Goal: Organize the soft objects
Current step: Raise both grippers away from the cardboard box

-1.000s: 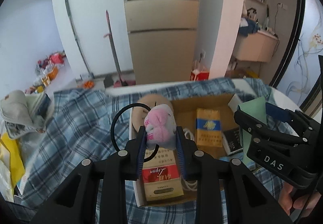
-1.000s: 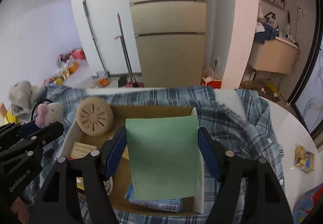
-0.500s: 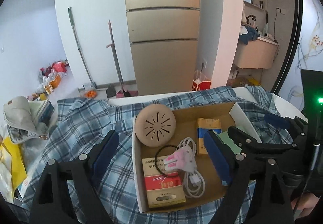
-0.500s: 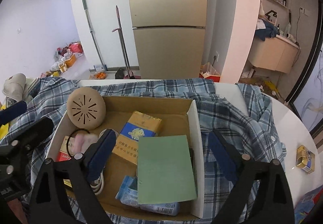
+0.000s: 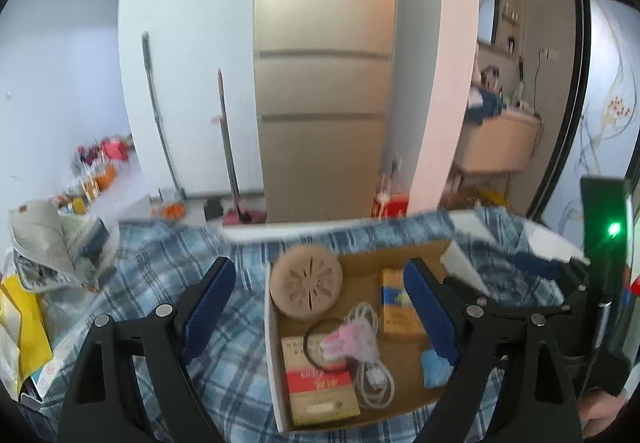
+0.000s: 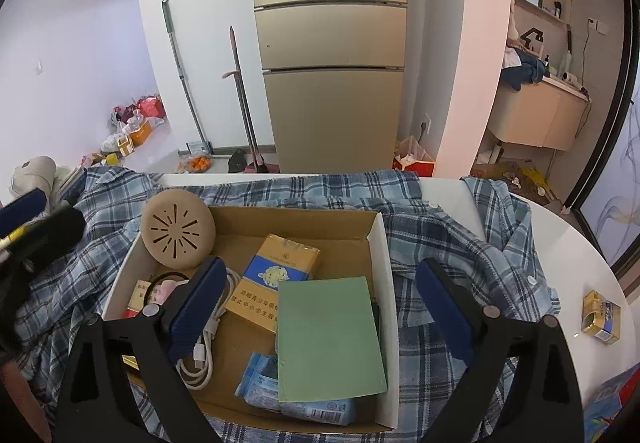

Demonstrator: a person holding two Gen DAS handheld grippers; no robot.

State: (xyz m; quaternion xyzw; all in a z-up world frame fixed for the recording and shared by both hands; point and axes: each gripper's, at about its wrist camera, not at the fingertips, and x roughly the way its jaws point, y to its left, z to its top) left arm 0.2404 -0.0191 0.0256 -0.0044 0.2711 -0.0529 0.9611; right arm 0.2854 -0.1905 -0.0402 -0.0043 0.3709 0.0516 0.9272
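The pink plush hair tie [image 5: 347, 341] now lies in the cardboard box [image 6: 374, 243], on the white cable [image 5: 374, 375] and red carton [image 5: 320, 391]; a second ago the left gripper [image 5: 318, 307] pinched it. The green pad [image 6: 330, 337], likewise released, rests flat on a blue tissue pack [image 6: 296, 395]. The left gripper's jaws stand apart, empty; the right gripper [image 6: 316, 307] is opening, nothing clamped. Both deliveries look finished. The plaid shirt [image 6: 448, 243] under the box still drapes the tabletop [image 6: 576, 255], probably next.

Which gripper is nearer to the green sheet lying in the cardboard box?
Right. The right gripper hangs open directly over the green sheet; the left gripper hangs open over the pink plush at the box's other side.
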